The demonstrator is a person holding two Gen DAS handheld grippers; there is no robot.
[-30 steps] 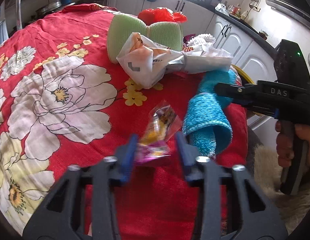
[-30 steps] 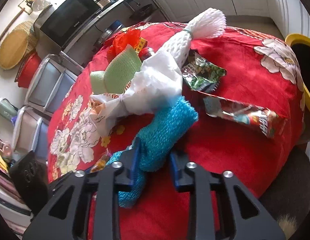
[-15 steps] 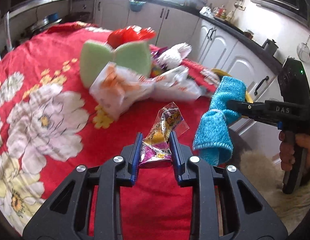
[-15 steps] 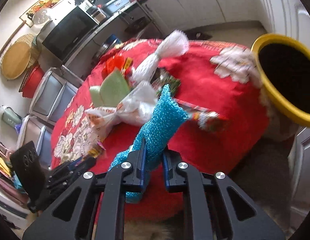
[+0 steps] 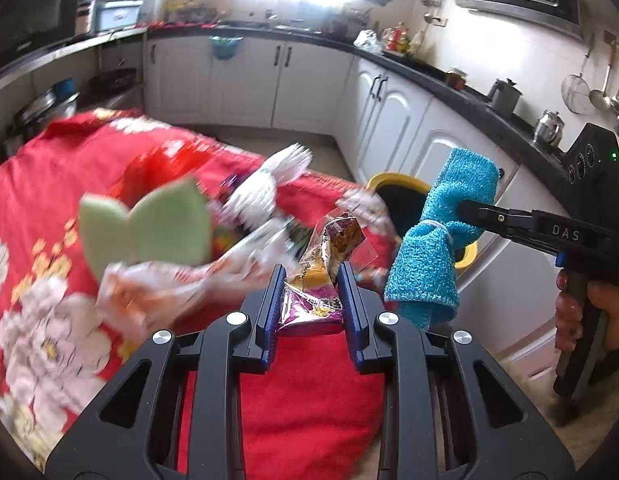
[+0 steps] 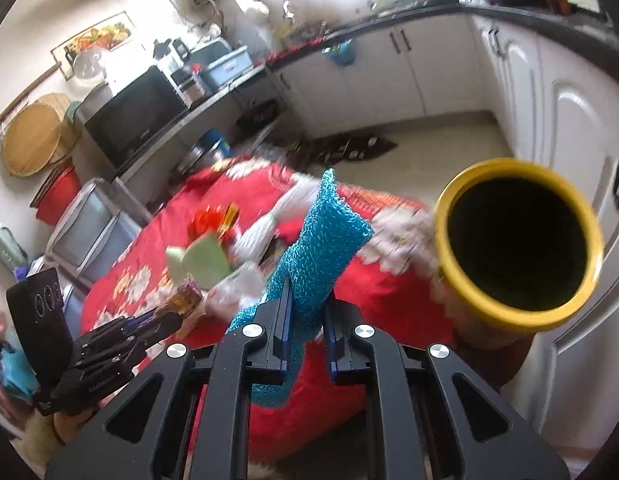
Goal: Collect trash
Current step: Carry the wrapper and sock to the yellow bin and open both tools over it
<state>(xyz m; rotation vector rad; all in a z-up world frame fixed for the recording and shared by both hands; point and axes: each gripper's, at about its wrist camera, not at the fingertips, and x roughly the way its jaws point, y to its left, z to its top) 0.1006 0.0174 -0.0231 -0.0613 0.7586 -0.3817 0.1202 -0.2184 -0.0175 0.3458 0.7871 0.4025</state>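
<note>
A crinkly sweet wrapper (image 5: 329,268) sits pinched between the blue pads of the left hand-held gripper (image 5: 311,300), at the centre of the left wrist view. A second ago it lay flat on the red floral cloth (image 5: 49,208) between open jaws; now the jaws are clamped on it and it is lifted clear of the tabletop.

At 3 o'clock from the wrapper, the right hand-held gripper (image 5: 465,210) is closed tight on a blue knitted scrubber (image 5: 441,236), which droops on both sides of the pads. In the right wrist view the scrubber (image 6: 321,252) stands up between that gripper's pads (image 6: 307,320). It too rested on the cloth a second ago and now hangs in the air.

Behind the scrubber, at 2 o'clock from the wrapper, a yellow bin (image 5: 393,182) with a dark inside stands beside the tabletop, against white cupboards. In the right wrist view the bin (image 6: 517,312) now fills the 3 o'clock side, much nearer than before.

More litter remains on the cloth at 9 to 11 o'clock: a green sponge (image 5: 149,228), a white bag (image 5: 157,292) and a white foam net (image 5: 277,172), all blurred.

Judging by this, both pickups are done and both pieces are heading for the bin; the drop comes next.
</note>
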